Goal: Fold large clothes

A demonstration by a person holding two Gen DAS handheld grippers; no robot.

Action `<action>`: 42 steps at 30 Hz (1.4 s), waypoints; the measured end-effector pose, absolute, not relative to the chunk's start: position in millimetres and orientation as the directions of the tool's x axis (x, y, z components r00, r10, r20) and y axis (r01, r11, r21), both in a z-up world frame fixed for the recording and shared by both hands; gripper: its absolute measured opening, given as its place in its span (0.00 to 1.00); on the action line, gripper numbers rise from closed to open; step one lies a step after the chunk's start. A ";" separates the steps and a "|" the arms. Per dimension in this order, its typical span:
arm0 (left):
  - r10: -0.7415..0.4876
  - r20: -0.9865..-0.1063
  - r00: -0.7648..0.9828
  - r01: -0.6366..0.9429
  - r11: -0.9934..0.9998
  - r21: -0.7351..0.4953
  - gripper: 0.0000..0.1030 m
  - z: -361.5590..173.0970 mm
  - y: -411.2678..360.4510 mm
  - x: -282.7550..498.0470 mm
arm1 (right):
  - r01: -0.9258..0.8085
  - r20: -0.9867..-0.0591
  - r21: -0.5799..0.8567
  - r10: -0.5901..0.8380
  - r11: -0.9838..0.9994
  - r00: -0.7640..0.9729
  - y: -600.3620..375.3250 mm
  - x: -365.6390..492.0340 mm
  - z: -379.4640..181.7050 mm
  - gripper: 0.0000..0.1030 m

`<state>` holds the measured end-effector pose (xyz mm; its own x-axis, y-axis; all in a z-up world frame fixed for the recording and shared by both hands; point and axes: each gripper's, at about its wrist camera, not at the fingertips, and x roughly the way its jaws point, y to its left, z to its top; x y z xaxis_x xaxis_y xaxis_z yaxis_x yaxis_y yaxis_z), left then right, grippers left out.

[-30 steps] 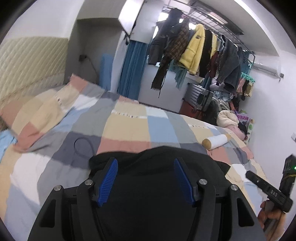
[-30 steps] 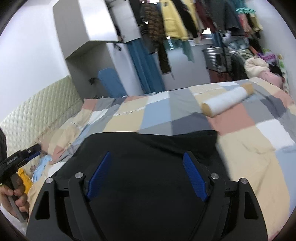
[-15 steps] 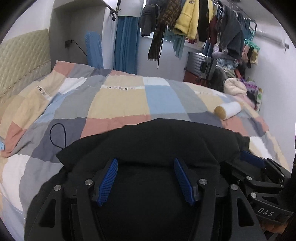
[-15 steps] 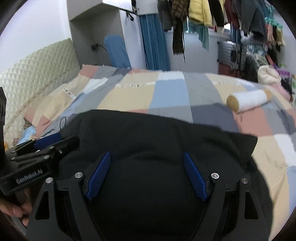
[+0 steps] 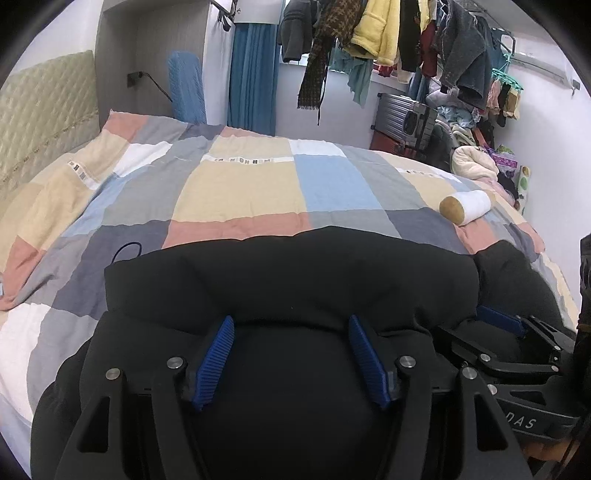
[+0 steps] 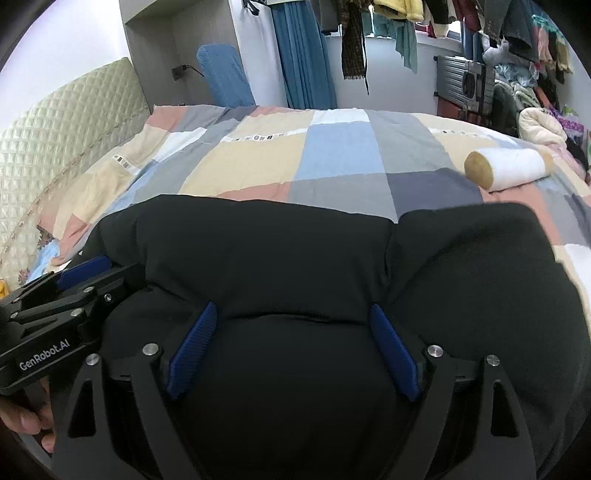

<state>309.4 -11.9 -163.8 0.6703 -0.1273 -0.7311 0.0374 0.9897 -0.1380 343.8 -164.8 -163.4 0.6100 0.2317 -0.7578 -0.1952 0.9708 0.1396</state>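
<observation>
A large black padded garment (image 5: 295, 280) lies on the checked bedspread, also in the right wrist view (image 6: 266, 251). My left gripper (image 5: 291, 325) has its blue pads (image 5: 218, 350) wide apart, resting on the near part of the garment under a folded-over edge. My right gripper (image 6: 291, 314) is likewise open on the garment, its blue pads (image 6: 391, 350) apart. Each gripper shows in the other's view: the right one at the right edge (image 5: 517, 350), the left one at the left (image 6: 62, 295). The two sit close side by side.
The checked bedspread (image 5: 240, 188) stretches ahead. A rolled white towel (image 5: 465, 206) lies at the far right of the bed, also in the right wrist view (image 6: 506, 170). A thin black cord (image 5: 127, 251) lies left of the garment. The padded headboard (image 6: 55, 147) is left; hanging clothes (image 5: 388, 33) and a suitcase (image 5: 402, 118) stand beyond.
Both grippers have come lower and closer together over the garment. The folded black edge now lies further across the bed, and the view has tilted down from the ceiling.
</observation>
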 end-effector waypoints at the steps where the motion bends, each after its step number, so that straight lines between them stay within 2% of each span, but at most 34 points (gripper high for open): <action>1: -0.126 -0.728 0.674 0.036 0.990 -0.138 0.63 -166.2 -11.2 308.8 | -0.197 -0.753 0.138 0.232 0.971 0.616 -164.3 344.1 -165.8 0.83; 10: -0.123 -0.721 0.682 0.034 0.990 -0.137 0.64 -175.2 -10.0 311.5 | -0.199 -0.738 0.128 0.227 0.972 0.636 -159.7 347.8 -177.6 0.83; 16: -0.188 -0.672 0.716 0.054 0.975 -0.216 0.64 -163.7 6.2 293.7 | -0.227 -0.701 0.141 0.258 0.964 0.665 -164.9 332.0 -160.2 0.84; 22: -0.135 -0.657 0.741 0.019 0.983 -0.181 0.64 -150.5 23.7 279.6 | -0.229 -0.683 0.100 0.235 0.968 0.692 -180.6 320.0 -131.8 0.84; 25: -0.095 -0.687 0.720 -0.018 0.988 -0.155 0.64 -158.5 29.5 280.2 | -0.211 -0.690 0.059 0.192 0.976 0.698 -196.4 313.6 -138.0 0.84; 28: -0.083 -0.689 0.720 -0.014 0.991 -0.134 0.64 -163.2 24.1 276.4 | -0.198 -0.693 0.080 0.197 0.977 0.694 -213.7 304.2 -147.6 0.84; 32: -0.056 -0.688 0.724 -0.012 0.996 -0.094 0.64 -163.2 25.2 269.2 | -0.205 -0.682 -0.002 0.149 0.979 0.716 -216.6 298.7 -148.4 0.84; 42: -0.010 -0.703 0.711 -0.078 0.993 -0.093 0.68 -170.2 56.2 261.1 | -0.120 -0.688 0.052 0.123 0.991 0.715 -257.0 296.8 -154.4 0.84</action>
<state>261.1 56.2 -170.2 0.7112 -0.0096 -0.7029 -0.0784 0.9926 -0.0929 296.8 -257.0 -154.4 0.7153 0.1231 -0.6879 -0.1205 0.9913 0.0522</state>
